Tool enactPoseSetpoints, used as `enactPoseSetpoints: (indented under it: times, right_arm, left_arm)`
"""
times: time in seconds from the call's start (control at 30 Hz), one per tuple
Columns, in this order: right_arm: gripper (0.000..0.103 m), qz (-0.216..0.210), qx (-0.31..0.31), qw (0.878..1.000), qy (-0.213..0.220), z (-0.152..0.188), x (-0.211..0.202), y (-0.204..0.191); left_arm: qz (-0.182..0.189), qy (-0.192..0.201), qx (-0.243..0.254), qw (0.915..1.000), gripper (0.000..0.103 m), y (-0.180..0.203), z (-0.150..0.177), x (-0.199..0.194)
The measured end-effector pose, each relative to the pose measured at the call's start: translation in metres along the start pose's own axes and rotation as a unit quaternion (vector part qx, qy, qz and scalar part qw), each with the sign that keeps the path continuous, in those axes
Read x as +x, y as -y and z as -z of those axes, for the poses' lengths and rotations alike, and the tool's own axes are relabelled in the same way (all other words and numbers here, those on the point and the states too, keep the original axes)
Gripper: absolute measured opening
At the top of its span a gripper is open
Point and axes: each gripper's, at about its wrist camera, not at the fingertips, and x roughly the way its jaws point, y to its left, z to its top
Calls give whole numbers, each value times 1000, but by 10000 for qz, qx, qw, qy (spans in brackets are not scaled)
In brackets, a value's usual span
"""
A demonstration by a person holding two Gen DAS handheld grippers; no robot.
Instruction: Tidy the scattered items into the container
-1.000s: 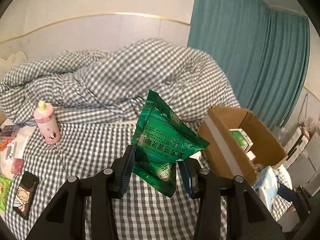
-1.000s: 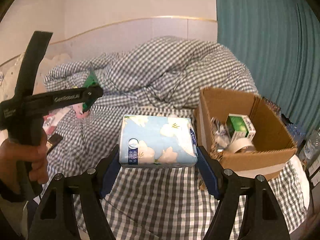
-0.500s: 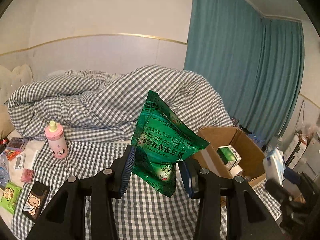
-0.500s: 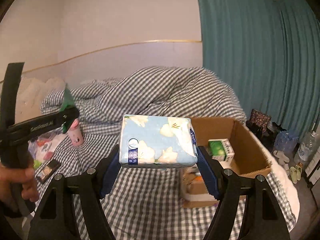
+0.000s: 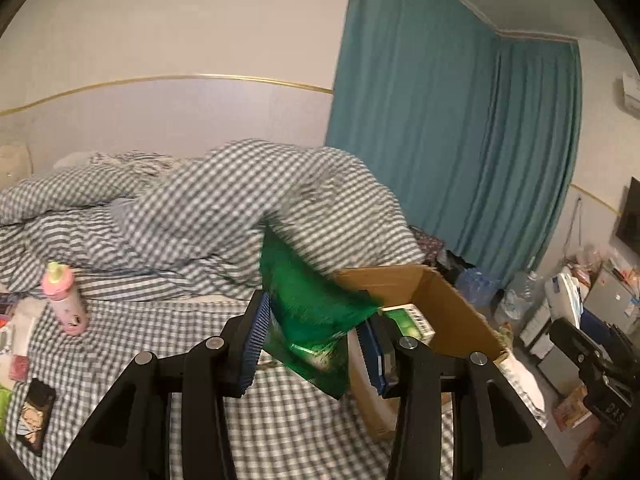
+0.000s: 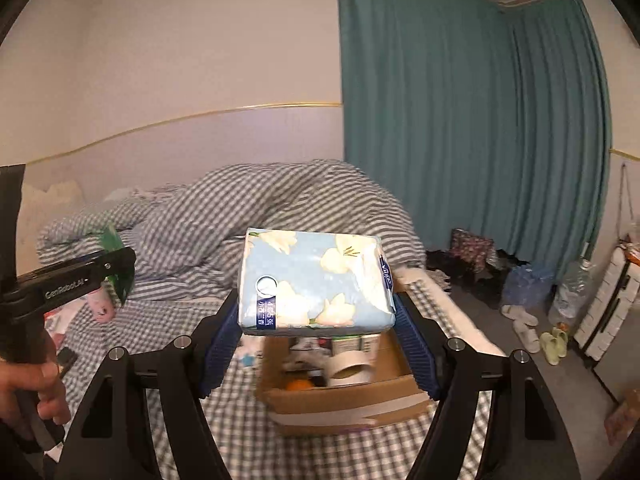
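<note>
My left gripper (image 5: pixel 316 344) is shut on a green foil packet (image 5: pixel 310 312), held in the air above the checked bed, left of the open cardboard box (image 5: pixel 452 308). My right gripper (image 6: pixel 320 340) is shut on a light-blue flowered tissue pack (image 6: pixel 316 280), which hangs over the cardboard box (image 6: pixel 344 396). The box holds a green carton (image 5: pixel 408 320), a tape roll (image 6: pixel 352 368) and other small things. In the right wrist view the left gripper (image 6: pixel 116 272) with the green packet (image 6: pixel 114 240) shows at the left, gripped by a hand (image 6: pixel 32 392).
A pink bottle (image 5: pixel 64 300) stands on the bed at the left, with small packets and a dark card (image 5: pixel 34 412) near the left edge. A rumpled checked duvet (image 5: pixel 224 208) lies behind. Teal curtains (image 6: pixel 460 140), water bottles and slippers (image 6: pixel 536 332) are on the floor at the right.
Both grippers rose and swung right with their loads. The box now lies lower and closer under the tissue pack, and more of the wall and curtain shows.
</note>
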Motion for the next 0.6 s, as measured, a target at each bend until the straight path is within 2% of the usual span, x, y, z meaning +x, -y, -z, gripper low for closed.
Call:
enactPoseSetpoints:
  times: [0.2,0.37,0.6]
  right_arm:
    - [73,174,122,9997,-143,-1,18,29]
    - [73,135,154,9995,-254,0,38,37]
    - [73,51,175,9985,-518,10,70,40]
  left_arm:
    - [295,-128,247,9992,44,45,2,24]
    - [381,-201,323,9985,44,64,-1,41]
    - [200,-358,430,9982,44,55,8,56]
